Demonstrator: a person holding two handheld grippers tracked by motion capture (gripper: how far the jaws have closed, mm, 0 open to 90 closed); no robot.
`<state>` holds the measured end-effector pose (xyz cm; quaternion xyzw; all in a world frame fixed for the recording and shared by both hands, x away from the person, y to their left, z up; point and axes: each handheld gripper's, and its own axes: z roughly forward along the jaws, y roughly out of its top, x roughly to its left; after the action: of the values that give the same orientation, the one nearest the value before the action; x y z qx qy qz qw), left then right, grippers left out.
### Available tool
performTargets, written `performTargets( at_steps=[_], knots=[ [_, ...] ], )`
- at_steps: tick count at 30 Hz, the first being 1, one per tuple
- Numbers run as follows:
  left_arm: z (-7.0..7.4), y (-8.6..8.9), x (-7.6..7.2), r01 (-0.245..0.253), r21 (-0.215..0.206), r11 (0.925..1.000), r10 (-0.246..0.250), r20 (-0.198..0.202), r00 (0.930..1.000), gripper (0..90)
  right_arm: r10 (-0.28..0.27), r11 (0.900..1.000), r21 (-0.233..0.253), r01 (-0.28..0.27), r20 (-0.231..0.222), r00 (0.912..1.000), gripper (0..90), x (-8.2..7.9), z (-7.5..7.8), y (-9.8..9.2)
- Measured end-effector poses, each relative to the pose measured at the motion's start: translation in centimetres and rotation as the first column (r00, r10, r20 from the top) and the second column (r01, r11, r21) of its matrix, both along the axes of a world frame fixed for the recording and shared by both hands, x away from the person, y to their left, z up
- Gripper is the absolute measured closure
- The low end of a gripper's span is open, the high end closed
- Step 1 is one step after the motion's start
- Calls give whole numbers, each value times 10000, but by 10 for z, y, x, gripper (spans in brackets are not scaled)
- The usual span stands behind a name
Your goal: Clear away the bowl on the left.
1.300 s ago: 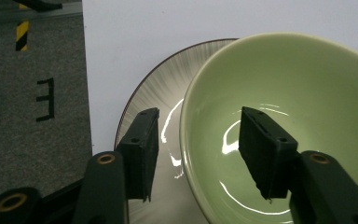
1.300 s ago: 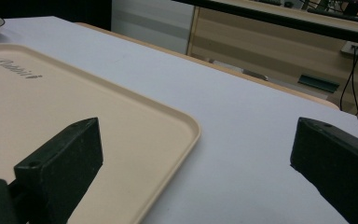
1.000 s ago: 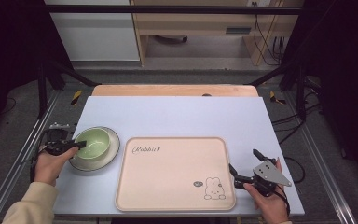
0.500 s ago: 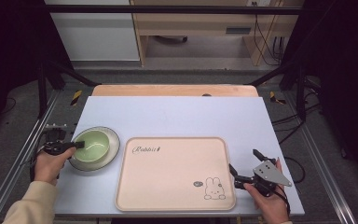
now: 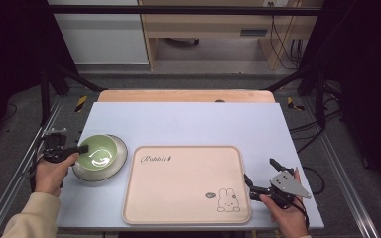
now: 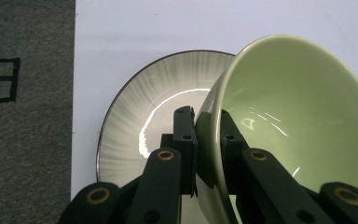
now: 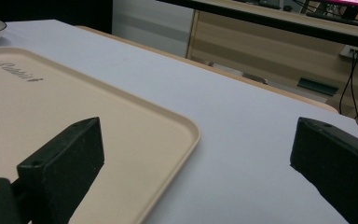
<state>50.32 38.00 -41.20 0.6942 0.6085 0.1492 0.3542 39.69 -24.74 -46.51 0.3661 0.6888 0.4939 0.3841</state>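
The green bowl point(image 6: 289, 116) hides part of the striped plate point(image 6: 154, 98).

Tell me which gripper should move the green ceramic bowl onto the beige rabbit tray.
Left. The left gripper is clamped on the green ceramic bowl's rim, tilting it off the grey striped plate. The right gripper sits open across the beige rabbit tray, holding nothing.

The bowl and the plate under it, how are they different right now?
The bowl is plain pale green and deep; the plate is shallow and greyish with fine streaks and a dark rim. The bowl is tilted, its wall pinched by the left tool, while the plate lies flat and ungripped on the table. Both are round and glossy.
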Motion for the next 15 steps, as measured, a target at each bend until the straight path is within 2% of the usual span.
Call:
performTargets(
  at_steps=[15],
  knots=[
    [17,-23,-2,717,21,9974,-717,323,9969,821,55,10000,-49,-56,-50,10000,29,1,-2,3]
  ],
)
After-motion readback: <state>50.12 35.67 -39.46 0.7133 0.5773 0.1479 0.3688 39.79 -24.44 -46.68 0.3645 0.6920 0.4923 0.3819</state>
